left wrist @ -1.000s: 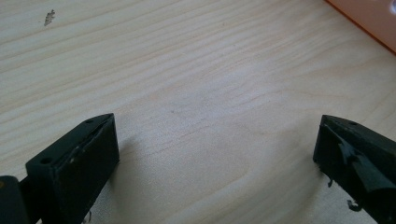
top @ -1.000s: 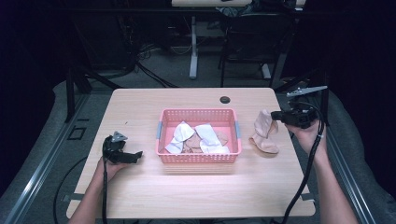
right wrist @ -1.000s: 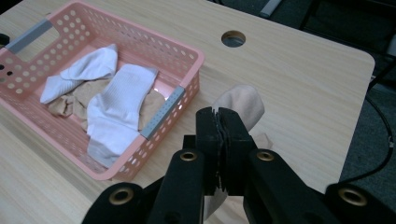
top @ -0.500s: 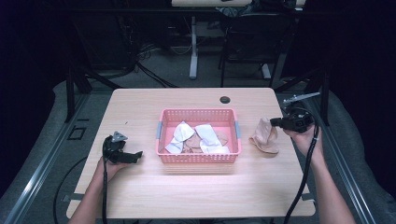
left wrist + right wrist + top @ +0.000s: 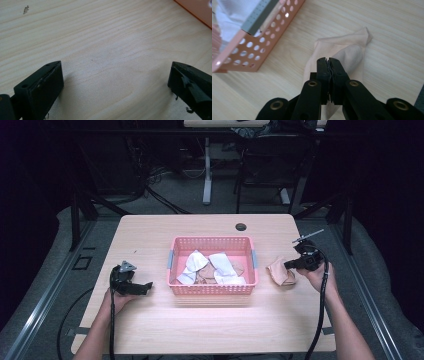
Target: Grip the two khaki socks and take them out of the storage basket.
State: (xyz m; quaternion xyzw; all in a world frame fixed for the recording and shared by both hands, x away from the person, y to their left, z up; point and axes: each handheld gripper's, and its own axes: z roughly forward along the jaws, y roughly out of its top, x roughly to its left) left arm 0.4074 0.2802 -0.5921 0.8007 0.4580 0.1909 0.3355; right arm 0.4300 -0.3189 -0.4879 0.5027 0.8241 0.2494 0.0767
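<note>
A beige cloth (image 5: 347, 57) is pinched between the closed jaws of the right gripper (image 5: 328, 65) and lies crumpled on the table (image 5: 210, 325), just right of the pink basket (image 5: 212, 290). White and beige cloths (image 5: 210, 267) are piled inside the basket. The left gripper (image 5: 116, 82) is held low over bare wood at the near left, its jaws wide apart with nothing between them.

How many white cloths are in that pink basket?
2: one white cloth lies at the left of the pink basket, another at the right. More may hide beneath.
</note>
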